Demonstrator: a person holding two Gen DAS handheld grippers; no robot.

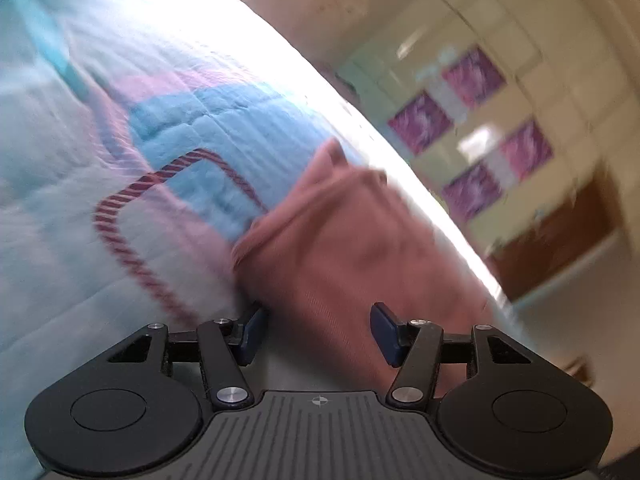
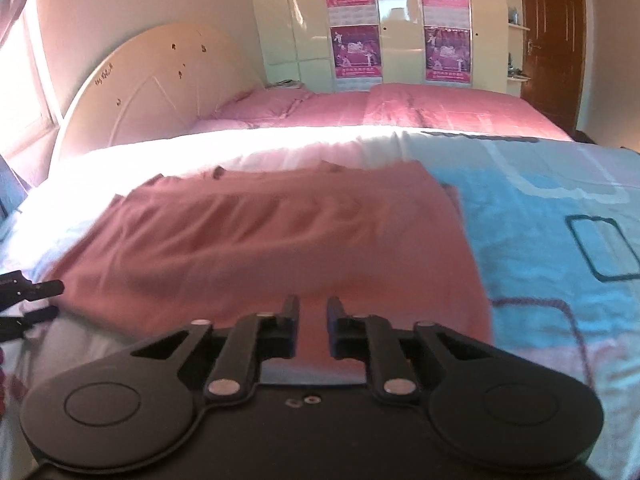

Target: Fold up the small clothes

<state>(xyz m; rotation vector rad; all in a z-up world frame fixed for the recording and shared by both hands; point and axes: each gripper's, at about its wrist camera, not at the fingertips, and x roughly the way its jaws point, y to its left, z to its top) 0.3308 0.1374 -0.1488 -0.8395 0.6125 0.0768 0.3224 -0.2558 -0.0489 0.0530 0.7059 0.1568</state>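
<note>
A dusty-pink small garment [image 2: 264,236] lies spread on a light blue patterned quilt [image 2: 540,208] on a bed. In the left wrist view the garment [image 1: 344,248] shows blurred, with its near edge between the jaws of my left gripper [image 1: 318,332], which is open. My right gripper [image 2: 313,320] sits over the garment's near edge with its jaws a narrow gap apart, holding nothing that I can see. The tip of the left gripper [image 2: 36,292] shows at the left edge of the right wrist view, beside the garment's left side.
A cream headboard [image 2: 152,92] stands at the back left. A pink bedspread [image 2: 400,108] covers the far part of the bed. A wardrobe with purple posters [image 2: 356,20] and a brown door [image 2: 554,40] stand behind. The bed edge [image 1: 460,220] runs close on the right of the left gripper.
</note>
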